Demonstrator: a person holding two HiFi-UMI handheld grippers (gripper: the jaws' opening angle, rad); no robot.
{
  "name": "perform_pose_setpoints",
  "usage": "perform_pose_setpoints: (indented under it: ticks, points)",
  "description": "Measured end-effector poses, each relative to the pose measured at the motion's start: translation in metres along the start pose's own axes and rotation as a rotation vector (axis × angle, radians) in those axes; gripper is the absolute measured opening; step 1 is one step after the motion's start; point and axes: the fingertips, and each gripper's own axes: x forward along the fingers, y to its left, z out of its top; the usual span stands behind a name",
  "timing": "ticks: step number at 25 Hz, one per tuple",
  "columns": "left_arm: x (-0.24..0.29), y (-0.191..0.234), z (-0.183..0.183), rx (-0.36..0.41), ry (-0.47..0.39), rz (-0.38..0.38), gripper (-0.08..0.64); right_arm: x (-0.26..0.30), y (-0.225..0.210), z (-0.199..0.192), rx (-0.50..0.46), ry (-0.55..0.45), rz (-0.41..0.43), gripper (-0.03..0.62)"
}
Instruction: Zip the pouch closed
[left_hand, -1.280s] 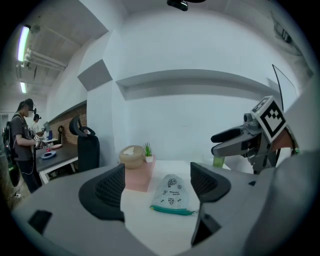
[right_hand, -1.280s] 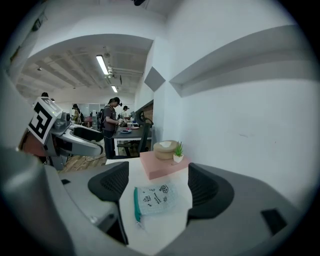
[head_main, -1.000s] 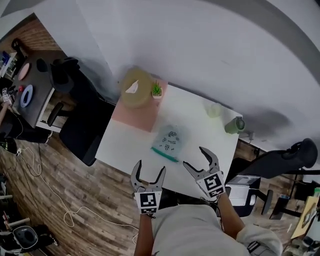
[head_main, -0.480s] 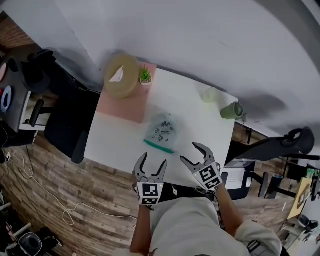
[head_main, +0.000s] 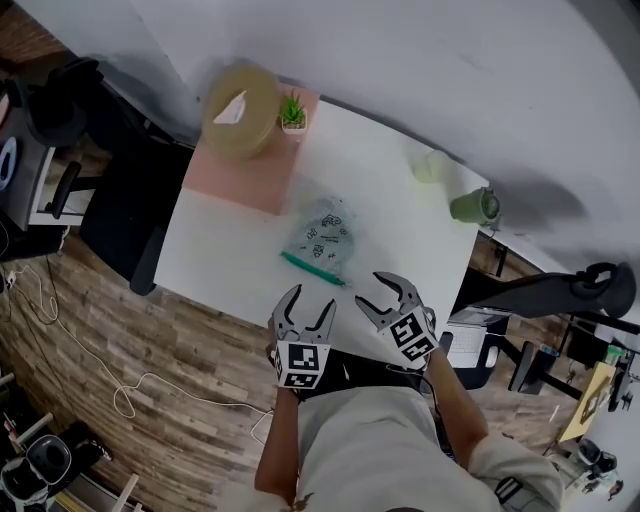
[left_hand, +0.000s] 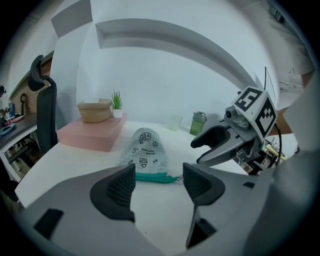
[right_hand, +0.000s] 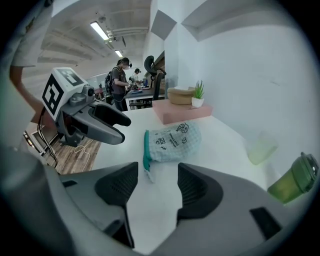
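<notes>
A pale checked pouch (head_main: 324, 228) with small black prints lies flat on the white table (head_main: 230, 265). Its teal zipper edge (head_main: 312, 268) faces me, and a pull tab sticks out at its right end. The pouch (left_hand: 144, 149) lies beyond the left gripper (left_hand: 159, 182). The pouch (right_hand: 172, 142) also lies ahead of the right gripper (right_hand: 152, 187). Both the left gripper (head_main: 308, 302) and the right gripper (head_main: 378, 290) hover near the table's front edge, short of the zipper. Their jaws have just been closing but stand apart with nothing between them.
A pink block (head_main: 245, 170) at the back left carries a round tan tissue holder (head_main: 240, 95) and a small potted plant (head_main: 292, 112). A pale cup (head_main: 432, 165) and a green tumbler (head_main: 470, 207) stand at the back right. A black chair (head_main: 120, 215) is left of the table.
Both grippers have come down toward the table's front edge, nearer the pouch. Their jaws stand narrower than before.
</notes>
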Motion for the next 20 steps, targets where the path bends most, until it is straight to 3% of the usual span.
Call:
perform_pose_setpoints:
  ticks: [20]
  points:
    - [0.04,-0.035,-0.053,-0.034,0.086,-0.032,0.233,0.046,0.015,-0.033,-0.095,0.051,0.127,0.158]
